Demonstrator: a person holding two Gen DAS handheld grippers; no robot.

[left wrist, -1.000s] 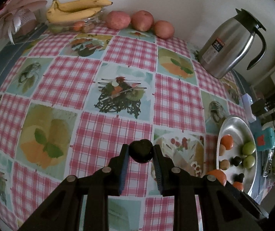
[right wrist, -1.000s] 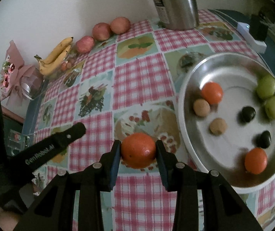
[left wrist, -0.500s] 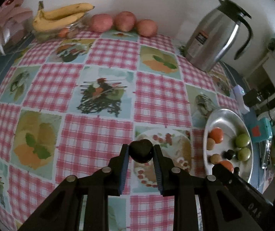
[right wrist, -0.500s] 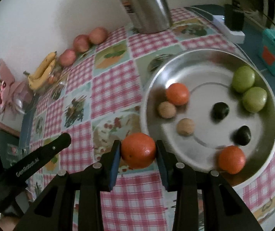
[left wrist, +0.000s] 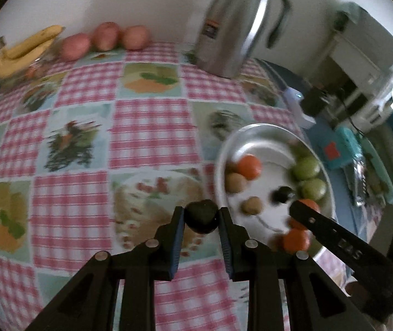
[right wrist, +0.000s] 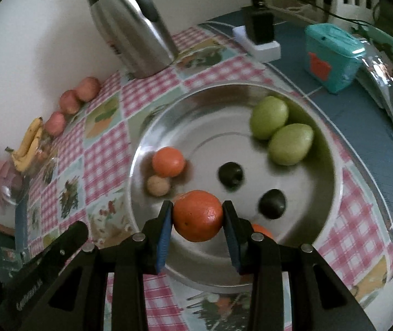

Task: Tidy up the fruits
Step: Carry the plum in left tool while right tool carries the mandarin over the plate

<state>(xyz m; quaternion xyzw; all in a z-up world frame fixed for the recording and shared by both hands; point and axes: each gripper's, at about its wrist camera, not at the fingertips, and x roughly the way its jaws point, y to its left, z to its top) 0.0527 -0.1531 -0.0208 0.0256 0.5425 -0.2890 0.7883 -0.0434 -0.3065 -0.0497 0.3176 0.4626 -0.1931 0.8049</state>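
Observation:
My left gripper (left wrist: 200, 218) is shut on a small dark fruit (left wrist: 200, 215) and holds it above the tablecloth, just left of the metal plate (left wrist: 254, 133). My right gripper (right wrist: 198, 216) is shut on an orange (right wrist: 198, 215) and holds it over the near part of the plate (right wrist: 328, 182). The plate holds two green fruits (right wrist: 282, 129), two dark fruits (right wrist: 231, 175), an orange (right wrist: 168, 162), a tan round fruit (right wrist: 158, 185), and another orange (right wrist: 261, 230) partly hidden behind my right finger. The right gripper's arm (left wrist: 334, 240) shows in the left wrist view.
A steel thermos jug (right wrist: 133, 24) stands behind the plate. Three red apples (left wrist: 104, 37) and bananas (left wrist: 23, 51) lie along the back wall. A power adapter (right wrist: 260, 34), a teal box (right wrist: 333, 55) and a foil pack (right wrist: 386, 88) sit right of the plate.
Both grippers have moved right toward the plate with their fruits. The right gripper with the orange is now over the plate; the left gripper has come up to its left rim.

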